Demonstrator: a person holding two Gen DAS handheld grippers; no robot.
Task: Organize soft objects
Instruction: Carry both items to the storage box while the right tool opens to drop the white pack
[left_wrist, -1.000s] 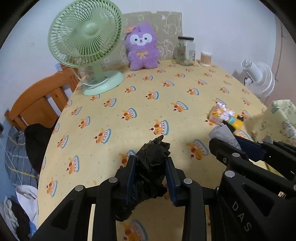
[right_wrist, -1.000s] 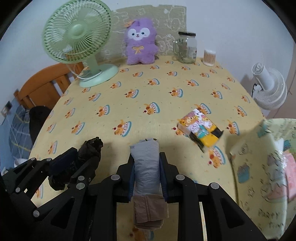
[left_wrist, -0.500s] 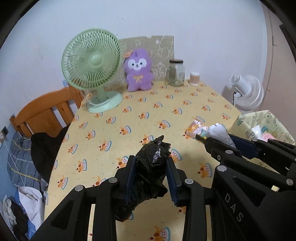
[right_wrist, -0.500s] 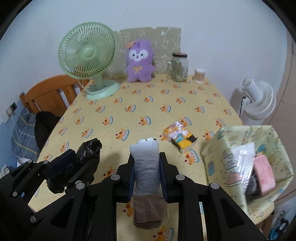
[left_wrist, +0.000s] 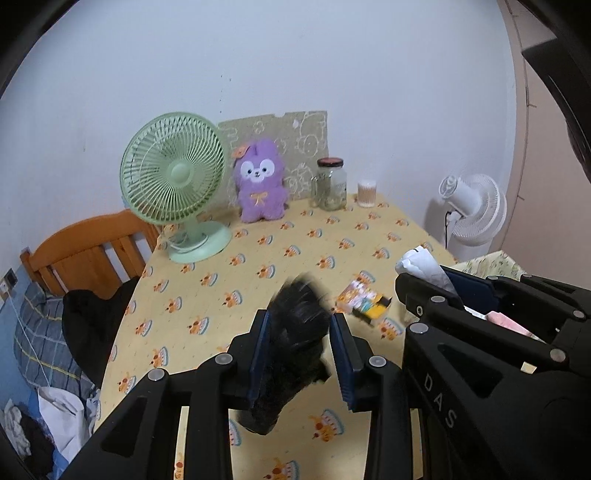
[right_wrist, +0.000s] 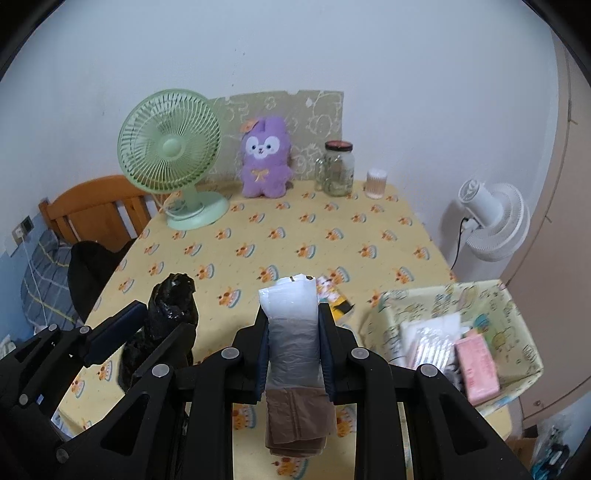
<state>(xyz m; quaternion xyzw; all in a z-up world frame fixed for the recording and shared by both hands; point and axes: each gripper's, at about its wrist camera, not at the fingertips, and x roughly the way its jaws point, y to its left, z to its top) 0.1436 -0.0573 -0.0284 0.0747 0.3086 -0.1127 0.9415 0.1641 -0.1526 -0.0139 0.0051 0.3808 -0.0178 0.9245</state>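
Raised since the earlier frames: both grippers now sit higher above the table (right_wrist: 332, 236), with more of the wall and the storage bin (right_wrist: 517, 310) in view; the black bundle (left_wrist: 295, 332) has gone blurred in the left wrist view.

Item 1. Black bundle: crumpled glossy black plastic, lumpy, with a knotted top. Location: held off the table in the left gripper (left_wrist: 301, 345). Its blue-padded fingers (left_wrist: 258, 350) flank the bundle, but a gap shows beside the right pad, so whether they clamp it cannot be told.

Item 2. Packet (right_wrist: 293, 332): translucent plastic sleeve, white at the top, grey in the middle, with folded brown fabric showing at the lower end. Location: pinched upright between the fingers of the right gripper (right_wrist: 293, 343), above the near edge of the table.

Item 3. Storage bin: soft-sided, pale yellow-green with cartoon print, at the table's near right corner. Contents: a pink packet (right_wrist: 476, 365) and a clear-wrapped pack (right_wrist: 432, 347).

Item 4. Small colourful pack (left_wrist: 364, 301): cartoon print with yellow and black end, lying flat on the tablecloth, between the grippers and the bin.

Item 5. Far edge of table: green fan (right_wrist: 171, 151), purple plush toy (right_wrist: 264, 162), glass jar (right_wrist: 338, 168), small cup (right_wrist: 376, 183).

Item 6. Off table: white fan (right_wrist: 495, 221) at right, wooden chair (right_wrist: 92, 210) at left.
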